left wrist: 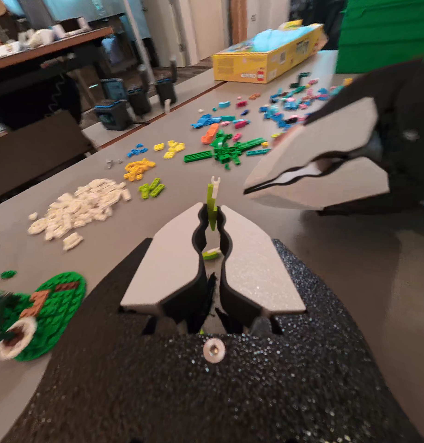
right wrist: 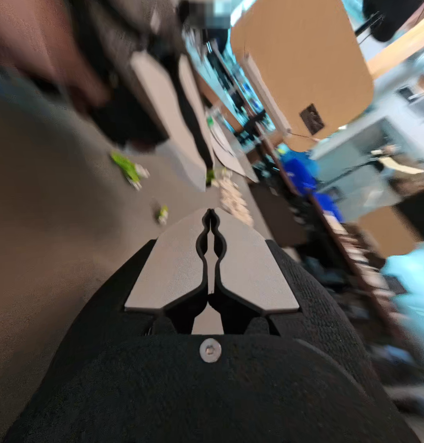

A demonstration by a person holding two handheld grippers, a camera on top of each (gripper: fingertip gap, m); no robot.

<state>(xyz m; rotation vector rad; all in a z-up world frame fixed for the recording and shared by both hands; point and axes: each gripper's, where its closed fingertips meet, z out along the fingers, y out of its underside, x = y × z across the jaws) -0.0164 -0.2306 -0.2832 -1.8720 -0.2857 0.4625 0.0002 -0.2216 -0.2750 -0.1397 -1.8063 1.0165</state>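
My left gripper [left wrist: 212,209] is shut on a lime green brick piece [left wrist: 211,208] that stands upright between the fingertips, with a small white clip part [left wrist: 215,185] fixed near its top. My right gripper [right wrist: 210,211] is shut with nothing between its tips; it also shows in the left wrist view [left wrist: 249,190], tips closed, just right of the held piece. The left gripper shows in the right wrist view [right wrist: 207,177] with green at its tips. A small lime and white piece [left wrist: 211,253] lies on the grey table [left wrist: 326,251] below the left jaws.
Sorted brick piles lie ahead: white [left wrist: 79,208], yellow [left wrist: 137,169], lime [left wrist: 152,188], green [left wrist: 223,149], blue and pink [left wrist: 295,103]. A yellow box [left wrist: 266,62] stands at the back. A green baseplate build [left wrist: 45,314] sits at left. Two lime pieces [right wrist: 129,169] [right wrist: 163,213] lie on the table. My left and right fingertips are right by each other.
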